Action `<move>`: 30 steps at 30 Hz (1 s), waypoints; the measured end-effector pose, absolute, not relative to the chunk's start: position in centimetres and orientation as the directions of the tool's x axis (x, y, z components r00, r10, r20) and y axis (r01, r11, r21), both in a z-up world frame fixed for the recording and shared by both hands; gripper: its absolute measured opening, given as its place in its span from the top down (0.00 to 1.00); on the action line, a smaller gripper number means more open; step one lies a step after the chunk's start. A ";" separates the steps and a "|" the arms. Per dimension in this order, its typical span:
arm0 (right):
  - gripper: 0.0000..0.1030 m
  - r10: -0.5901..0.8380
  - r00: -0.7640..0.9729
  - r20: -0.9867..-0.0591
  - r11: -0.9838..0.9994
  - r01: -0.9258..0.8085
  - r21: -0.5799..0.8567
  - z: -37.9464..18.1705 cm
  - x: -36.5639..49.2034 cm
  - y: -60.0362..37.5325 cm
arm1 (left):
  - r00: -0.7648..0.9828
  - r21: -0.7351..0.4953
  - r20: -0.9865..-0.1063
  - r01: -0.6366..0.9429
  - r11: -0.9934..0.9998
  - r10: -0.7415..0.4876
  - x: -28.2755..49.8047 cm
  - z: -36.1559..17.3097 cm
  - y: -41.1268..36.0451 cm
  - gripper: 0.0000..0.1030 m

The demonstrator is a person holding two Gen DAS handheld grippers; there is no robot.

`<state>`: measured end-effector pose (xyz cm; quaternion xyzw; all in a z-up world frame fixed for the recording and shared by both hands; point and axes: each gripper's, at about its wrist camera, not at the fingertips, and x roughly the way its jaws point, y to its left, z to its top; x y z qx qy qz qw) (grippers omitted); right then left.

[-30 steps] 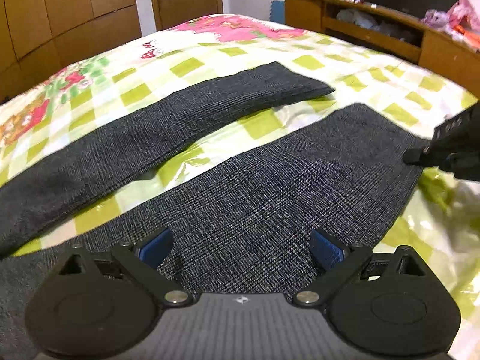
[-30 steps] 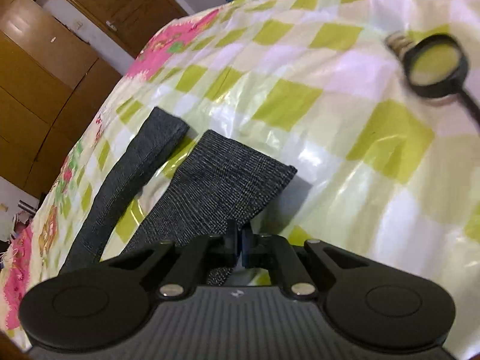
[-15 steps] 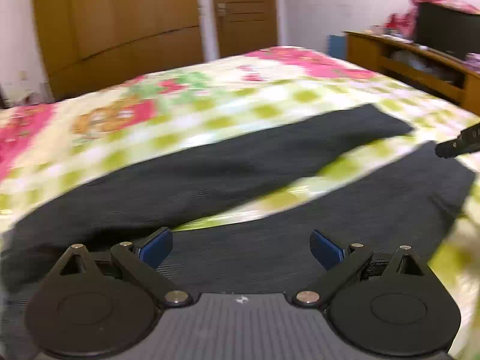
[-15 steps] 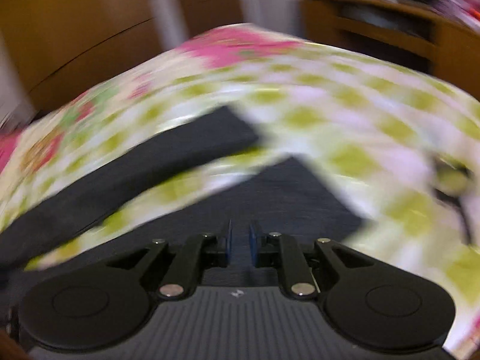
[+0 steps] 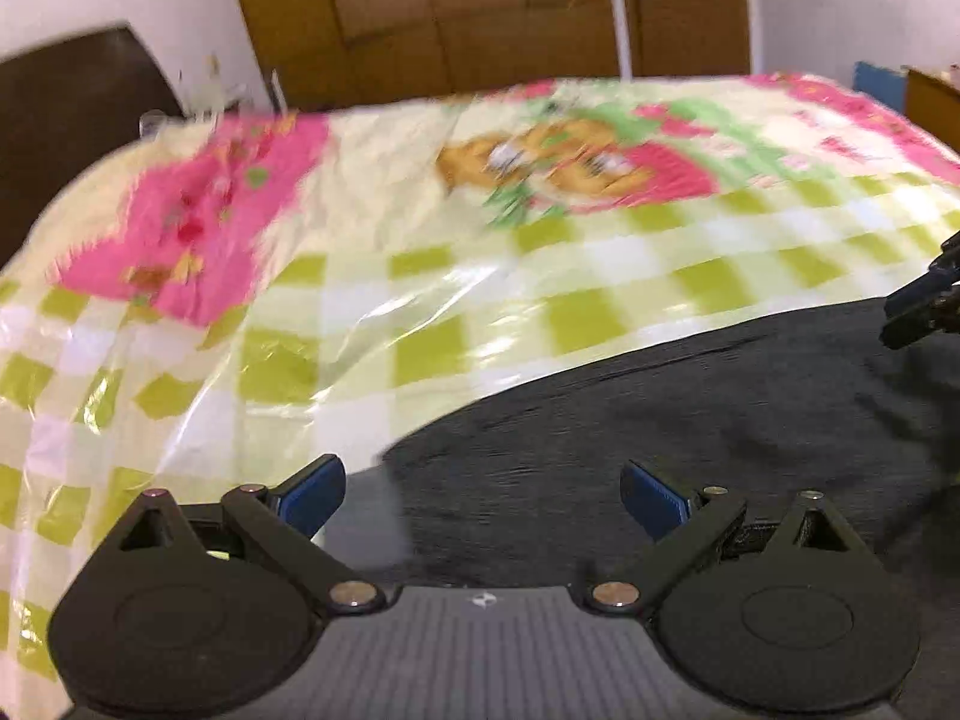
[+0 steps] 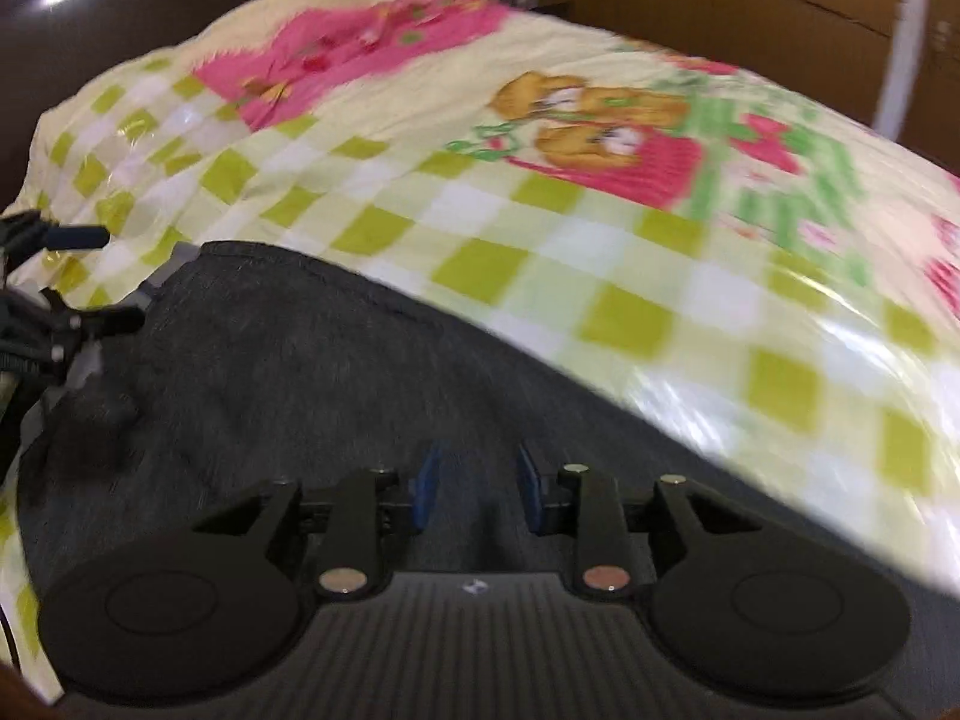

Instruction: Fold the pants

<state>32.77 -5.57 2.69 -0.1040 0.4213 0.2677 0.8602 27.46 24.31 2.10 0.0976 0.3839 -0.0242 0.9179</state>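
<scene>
The dark grey pants (image 5: pixel 690 414) lie flat on the checked bedspread (image 5: pixel 420 276). In the left wrist view my left gripper (image 5: pixel 480 495) is wide open and empty, just above the waist end of the pants. My right gripper shows at the far right of that view (image 5: pixel 918 312), over the pants. In the right wrist view the pants (image 6: pixel 312 372) fill the lower left, and my right gripper (image 6: pixel 474 495) is partly open and empty above them. My left gripper shows at the left edge of that view (image 6: pixel 72 288), its jaws apart near the pants' corner.
The bedspread (image 6: pixel 600 192) has green checks, pink patches and a bear print. Brown wardrobe doors (image 5: pixel 480 6) stand behind the bed. A dark headboard (image 5: pixel 66 102) is at the left. The bed edge drops off at the left of the right wrist view.
Both grippers swung left from the leg ends toward the waist end of the pants. The right gripper, shut on the leg hem a second ago, has let go and opened. The left stays open.
</scene>
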 end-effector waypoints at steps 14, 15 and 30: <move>0.58 0.330 0.251 -0.910 0.662 -0.749 0.034 -2.4 40.4 0.7 | 0.474 -0.026 -0.877 0.123 0.992 -0.081 34.4 -2.7 31.5 0.06; 0.58 0.336 0.246 -0.909 0.665 -0.746 0.044 -2.3 40.5 0.6 | 0.473 -0.024 -0.877 0.131 0.991 -0.084 34.3 -2.9 31.2 0.07; 0.99 0.335 0.323 -0.885 0.672 -0.740 -0.015 -0.9 38.4 0.4 | 0.522 0.015 -0.852 0.098 0.995 -0.038 34.1 -1.6 30.5 0.46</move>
